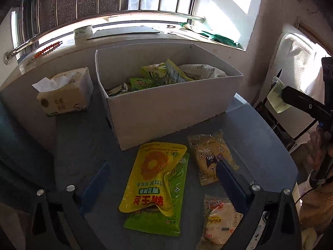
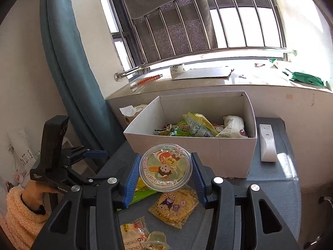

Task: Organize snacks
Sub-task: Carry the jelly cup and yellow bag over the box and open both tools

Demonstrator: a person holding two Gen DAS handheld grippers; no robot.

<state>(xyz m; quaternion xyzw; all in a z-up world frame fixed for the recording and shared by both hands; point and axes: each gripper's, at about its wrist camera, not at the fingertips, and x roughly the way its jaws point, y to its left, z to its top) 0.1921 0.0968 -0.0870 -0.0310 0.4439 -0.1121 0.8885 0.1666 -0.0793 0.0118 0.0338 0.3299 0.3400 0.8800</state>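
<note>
A white cardboard box stands on the blue-grey table and holds several snack packets. My left gripper is open above a yellow snack bag that lies on a green bag. A clear packet with cartoon print and a Lay's packet lie to its right. My right gripper is shut on a round jelly cup, held above the table in front of the box. A yellow cartoon packet, a small packet and another jelly cup lie below it.
A tissue pack sits left of the box. A white remote lies right of the box. The windowsill behind holds tape, cardboard and green plastic. A blue curtain hangs left. A chair stands right.
</note>
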